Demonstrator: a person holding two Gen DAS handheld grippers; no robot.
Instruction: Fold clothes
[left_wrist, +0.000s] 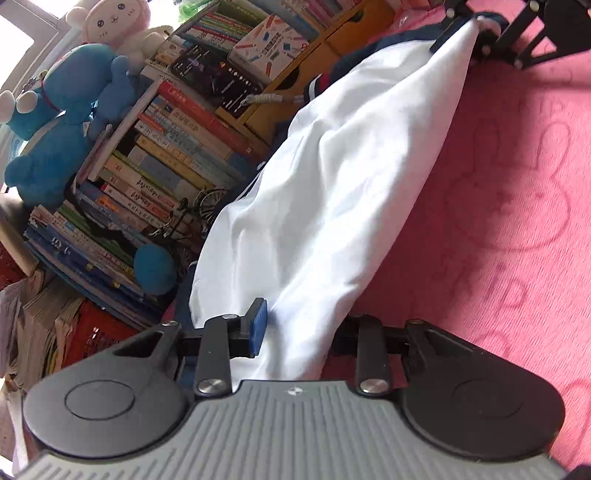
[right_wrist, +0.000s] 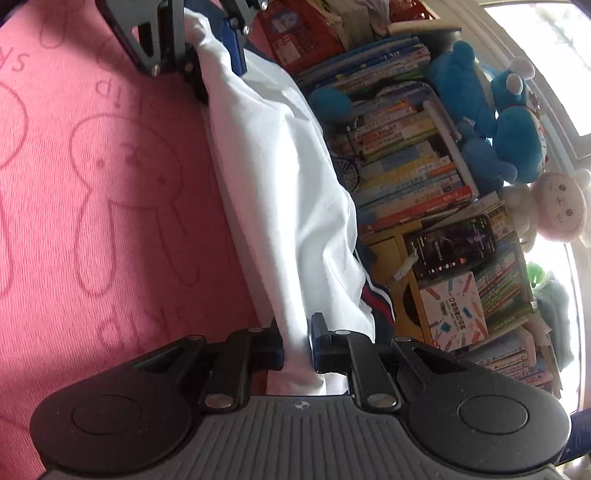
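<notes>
A white garment (left_wrist: 325, 192) with navy and red trim hangs stretched between my two grippers above a pink bedspread (left_wrist: 509, 192). My left gripper (left_wrist: 299, 325) is shut on one end of the white cloth. My right gripper (right_wrist: 297, 343) is shut on the other end of the garment (right_wrist: 280, 177). In the left wrist view the right gripper (left_wrist: 465, 33) shows at the top right, clamped on the cloth. In the right wrist view the left gripper (right_wrist: 207, 48) shows at the top left, also clamped on it.
The pink bedspread (right_wrist: 92, 177) has rabbit outlines. Along the bed's edge stand stacked books (left_wrist: 155, 177), a yellow wooden box (left_wrist: 314, 48), a blue plush toy (left_wrist: 66, 118) and a pink-and-white plush toy (left_wrist: 118, 22). A window (right_wrist: 546, 62) is behind them.
</notes>
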